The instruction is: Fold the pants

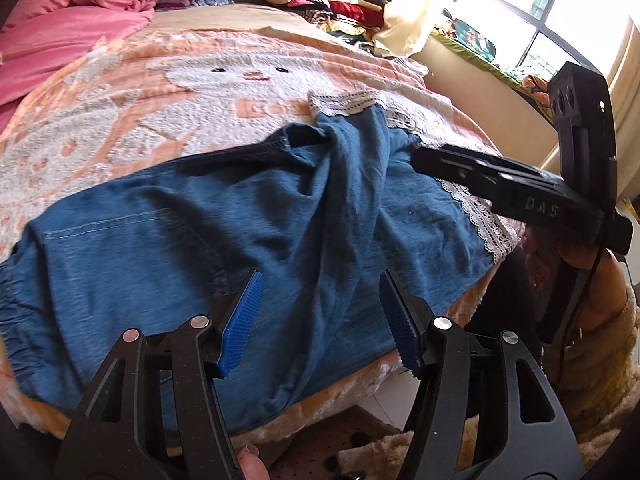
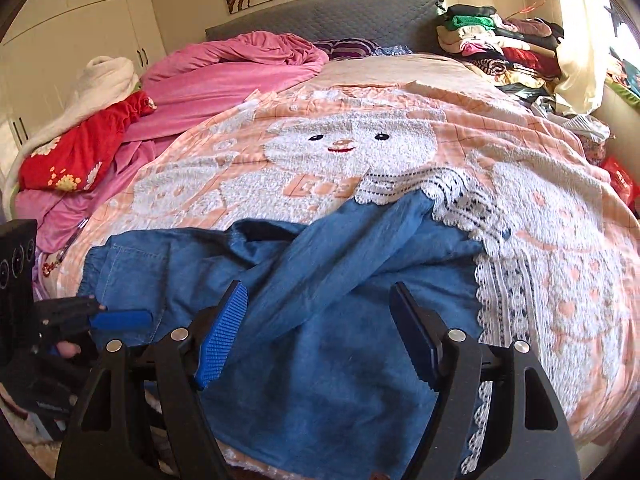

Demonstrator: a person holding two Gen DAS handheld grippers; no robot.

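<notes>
Blue denim pants (image 1: 192, 240) with white lace hems (image 1: 348, 102) lie crumpled across the near edge of the bed; one leg is thrown over the other. They also show in the right wrist view (image 2: 320, 320), lace trim (image 2: 500, 280) at the right. My left gripper (image 1: 320, 312) is open and empty, just above the pants near the bed edge. My right gripper (image 2: 320, 332) is open and empty above the leg part. The right gripper's body (image 1: 520, 196) shows at the right of the left wrist view. The left gripper's fingers (image 2: 120, 319) show at the far left of the right wrist view.
The bed carries a peach blanket with a white bear pattern (image 2: 352, 148). A pink quilt (image 2: 240, 68) and a red cloth (image 2: 80, 152) lie at the back left. Stacked clothes (image 2: 500, 44) sit at the back right by a window (image 1: 560, 12). White cupboards (image 2: 60, 40) stand left.
</notes>
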